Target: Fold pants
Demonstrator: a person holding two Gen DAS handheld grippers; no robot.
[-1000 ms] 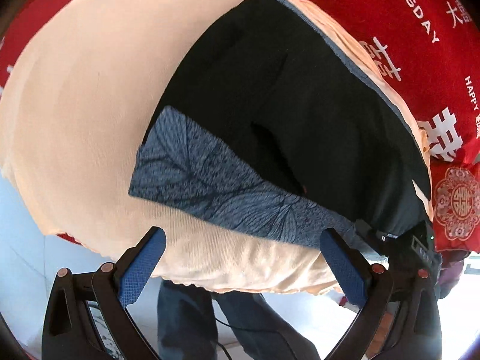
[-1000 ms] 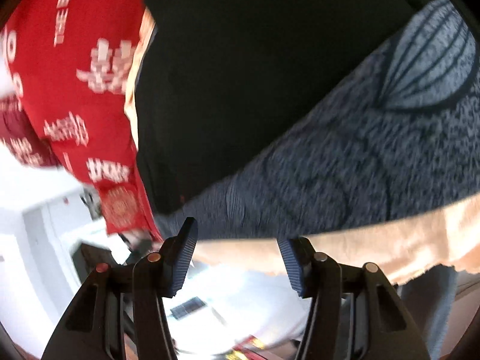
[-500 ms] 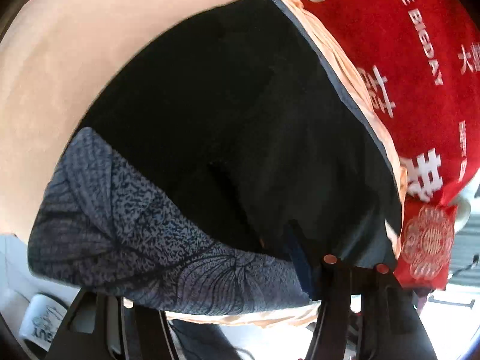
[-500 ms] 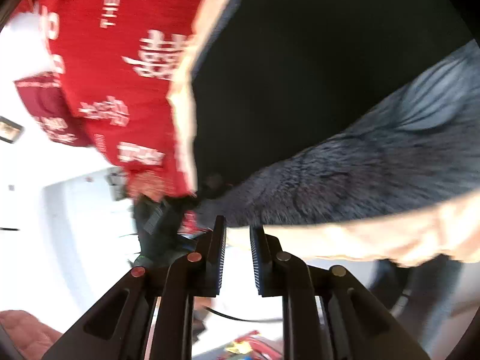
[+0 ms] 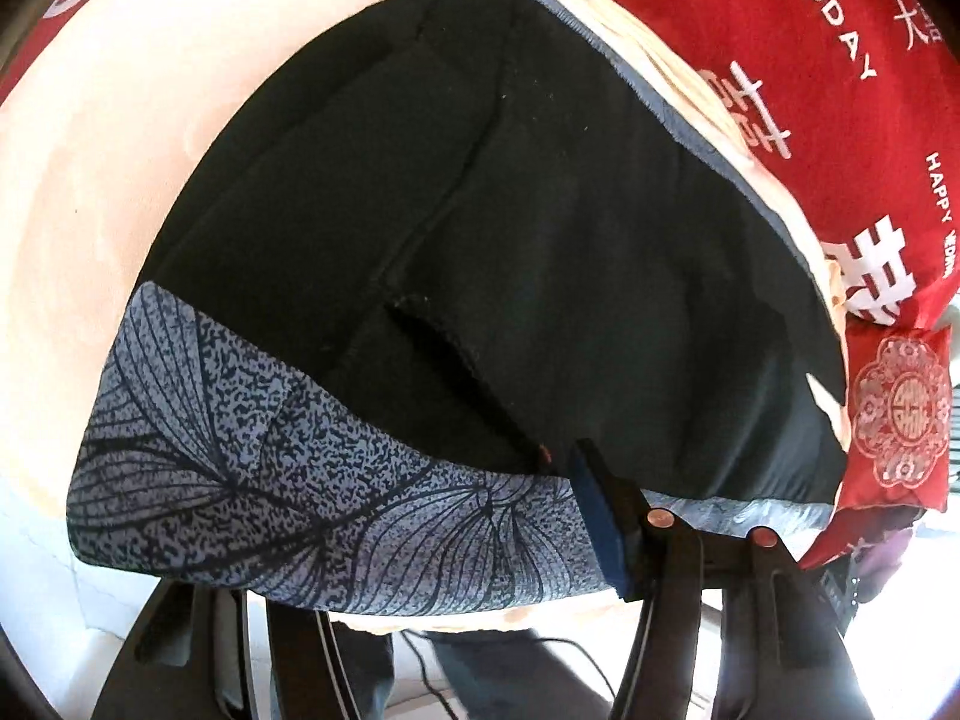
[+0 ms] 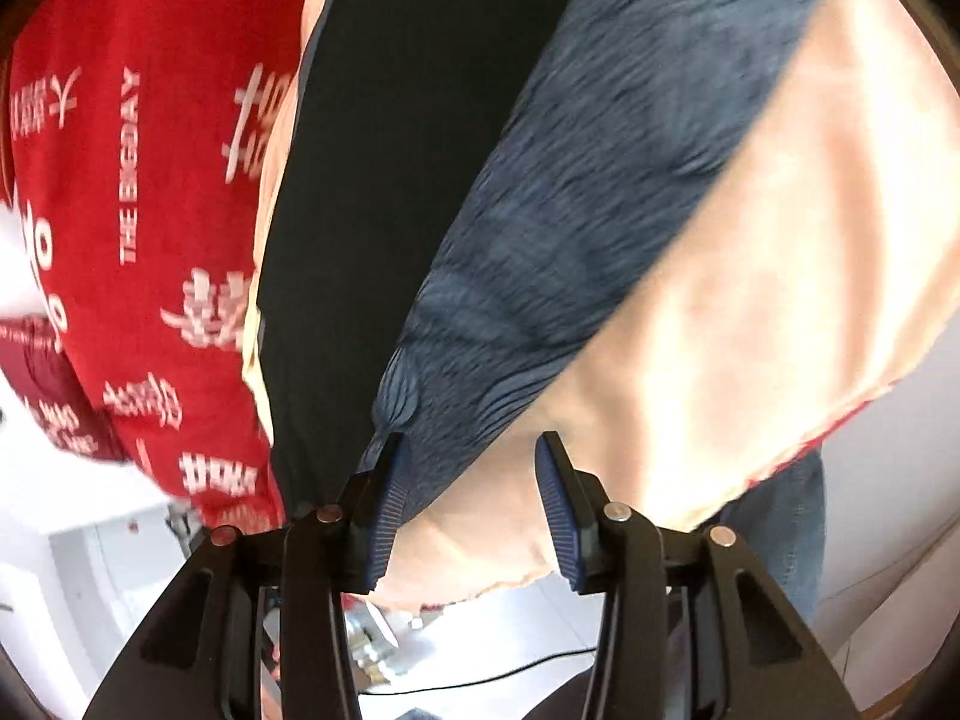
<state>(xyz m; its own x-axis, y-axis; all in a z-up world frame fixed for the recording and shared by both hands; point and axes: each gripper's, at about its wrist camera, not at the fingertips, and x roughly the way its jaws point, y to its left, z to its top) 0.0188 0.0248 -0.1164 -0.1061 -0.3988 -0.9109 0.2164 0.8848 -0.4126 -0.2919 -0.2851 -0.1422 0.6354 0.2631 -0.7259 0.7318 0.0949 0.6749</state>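
The pants point(image 5: 540, 228) lie flat on a peach cloth point(image 5: 120, 150); they are black with a blue-grey leaf-patterned band point(image 5: 288, 468) along the near edge. My left gripper point(image 5: 420, 498) is closed over that band. Its right finger point(image 5: 600, 516) rests on top of the band, and the fabric hides the left finger. In the right wrist view the pants point(image 6: 372, 180) and their band point(image 6: 570, 228) run up and to the right. My right gripper point(image 6: 473, 441) hovers at the band's near corner with its jaws opening. Only peach cloth and the band's corner lie under the gap, and the pads touch nothing.
A red cloth point(image 5: 780, 30) with white lettering lies under the peach cloth point(image 6: 780, 300) and beyond the pants. A red patterned cushion point(image 5: 900, 414) sits at the right end. A person's jeans point(image 5: 384, 678) and a cable on the pale floor point(image 6: 480, 630) show below the table edge.
My left gripper went from wide open in front of the band to closed over it. My right gripper nearly shut, then opened again and swung along the band while lifting.
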